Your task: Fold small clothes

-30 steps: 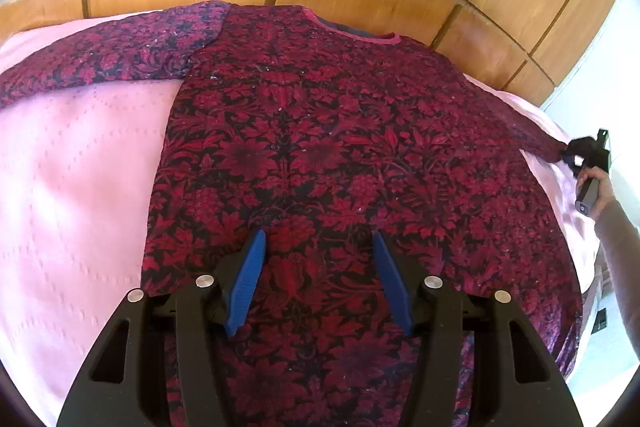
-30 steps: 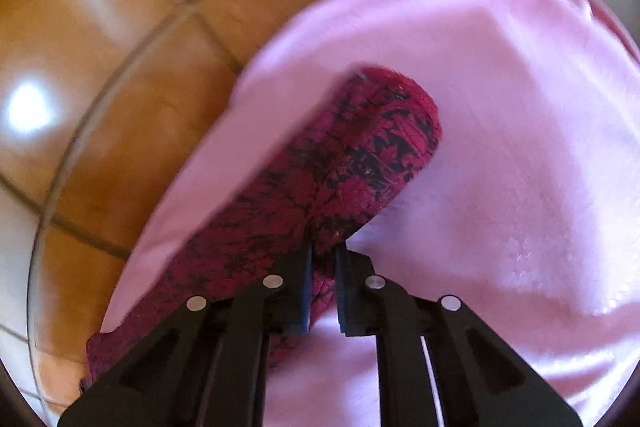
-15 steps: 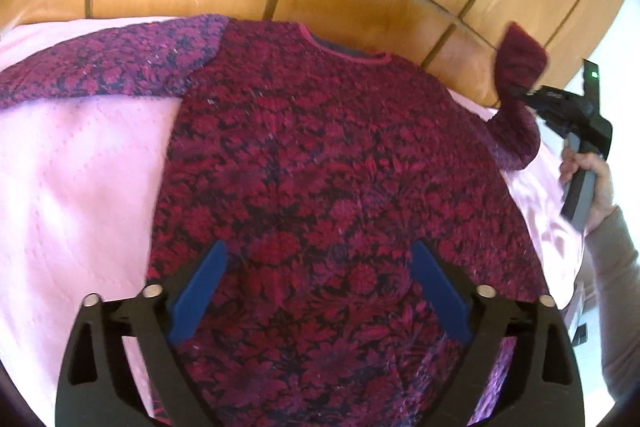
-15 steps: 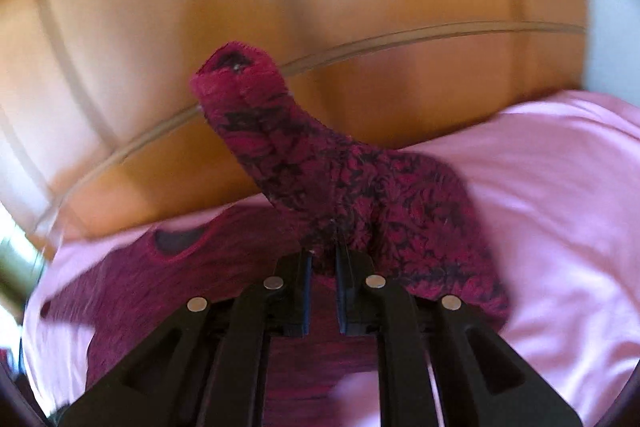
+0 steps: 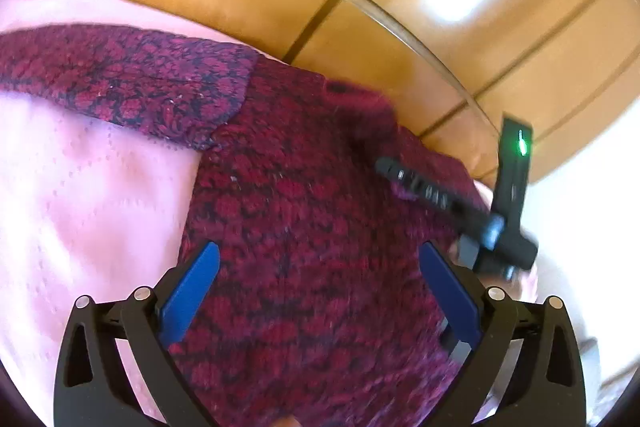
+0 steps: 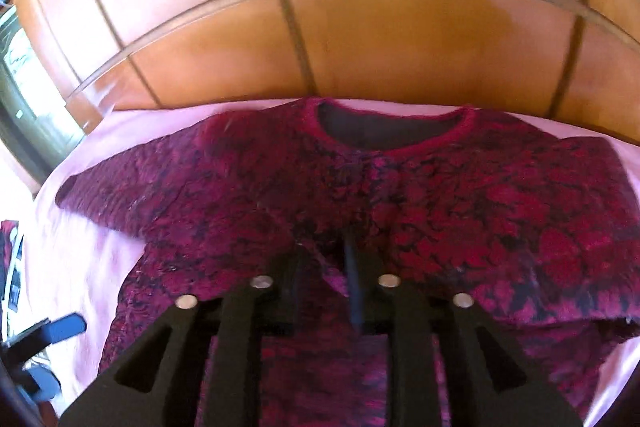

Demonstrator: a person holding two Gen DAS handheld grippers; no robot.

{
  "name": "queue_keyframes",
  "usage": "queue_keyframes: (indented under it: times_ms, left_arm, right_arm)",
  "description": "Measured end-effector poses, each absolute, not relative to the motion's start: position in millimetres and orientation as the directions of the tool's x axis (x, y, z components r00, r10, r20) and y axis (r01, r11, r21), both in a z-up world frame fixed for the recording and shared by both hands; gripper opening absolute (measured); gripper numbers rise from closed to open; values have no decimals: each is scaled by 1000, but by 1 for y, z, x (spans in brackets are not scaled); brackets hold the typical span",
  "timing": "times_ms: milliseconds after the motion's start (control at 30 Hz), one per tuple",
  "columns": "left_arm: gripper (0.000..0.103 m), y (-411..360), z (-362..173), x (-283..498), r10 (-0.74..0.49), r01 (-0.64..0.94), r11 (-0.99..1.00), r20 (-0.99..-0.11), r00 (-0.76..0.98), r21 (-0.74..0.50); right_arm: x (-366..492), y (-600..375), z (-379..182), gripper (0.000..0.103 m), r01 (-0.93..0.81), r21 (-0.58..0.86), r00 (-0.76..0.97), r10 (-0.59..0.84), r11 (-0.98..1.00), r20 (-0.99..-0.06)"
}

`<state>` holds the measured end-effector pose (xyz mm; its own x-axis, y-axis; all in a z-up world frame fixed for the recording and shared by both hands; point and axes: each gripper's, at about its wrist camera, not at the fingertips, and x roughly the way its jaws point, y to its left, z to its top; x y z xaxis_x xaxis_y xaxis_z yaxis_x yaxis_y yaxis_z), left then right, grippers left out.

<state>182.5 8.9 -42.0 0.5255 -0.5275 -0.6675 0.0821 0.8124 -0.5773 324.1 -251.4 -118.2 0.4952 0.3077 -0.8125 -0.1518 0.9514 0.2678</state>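
Observation:
A dark red knit sweater [image 5: 304, 227] with a black pattern lies face up on the pink bedspread [image 5: 80, 211]. Its round neckline [image 6: 392, 131] is at the far side, and one sleeve [image 6: 120, 195] stretches out to the left. The other sleeve is folded across the chest. My right gripper [image 6: 326, 279] hovers over that sleeve with its jaws opening; the sleeve's end lies loosely between the black fingers. It also shows in the left wrist view as the right gripper [image 5: 390, 171], low over the chest. My left gripper [image 5: 320, 267] stands wide open above the sweater's lower body, nothing between its blue pads [image 5: 192, 291].
Glossy wooden panels [image 6: 360, 27] rise behind the bed. A hand [image 5: 528, 279] holds the right gripper at the bed's right edge, with pale floor beyond. A window [image 6: 24, 75] is at the far left of the right wrist view.
The right gripper swung the sleeve from the bed's right edge up and over onto the chest, then its jaws parted. The left gripper opened wide and lifted off the sweater.

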Motion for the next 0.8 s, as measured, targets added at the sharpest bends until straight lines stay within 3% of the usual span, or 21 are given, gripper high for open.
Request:
queue_keyframes:
  times_ms: [33, 67, 133, 267, 500, 567, 600, 667, 733, 800]
  left_arm:
    - [92, 10, -42, 191, -534, 69, 804, -666, 521, -591]
    - [90, 10, -42, 197, -537, 61, 801, -669, 514, -596]
    - [81, 7, -42, 210, -556, 66, 790, -668, 495, -609]
    - [72, -3, -45, 238, -584, 61, 767, -654, 481, -639]
    - [69, -41, -71, 293, -573, 10, 780, -708, 413, -626]
    - [50, -49, -82, 305, -537, -12, 811, -751, 383, -586]
    - [32, -54, -89, 312, -527, -24, 820, -770, 359, -572]
    - [18, -56, -90, 316, -524, -24, 819, -765, 374, -573]
    - [11, -53, -80, 313, -514, 0, 824, -747, 422, -567]
    - [10, -46, -68, 306, -496, 15, 832, -732, 467, -555]
  right_arm:
    - [311, -243, -114, 48, -157, 276, 493, 317, 948, -810]
    - [305, -242, -112, 57, -158, 286, 495, 326, 945, -805]
    - [294, -244, -103, 58, -168, 297, 509, 340, 940, -791]
    - [259, -268, -80, 78, -163, 358, 546, 386, 919, -744]
    - [197, -366, -60, 86, -9, 451, 617, 360, 892, -700]
    - [185, -398, -60, 88, 70, 487, 644, 333, 870, -688]
    - [181, -409, -60, 88, 95, 500, 654, 324, 861, -683]
    - [178, -435, -62, 88, 162, 527, 677, 295, 834, -675]
    - [178, -456, -63, 86, 212, 575, 705, 284, 790, -650]
    - [185, -467, -64, 74, 236, 610, 728, 278, 756, -626]
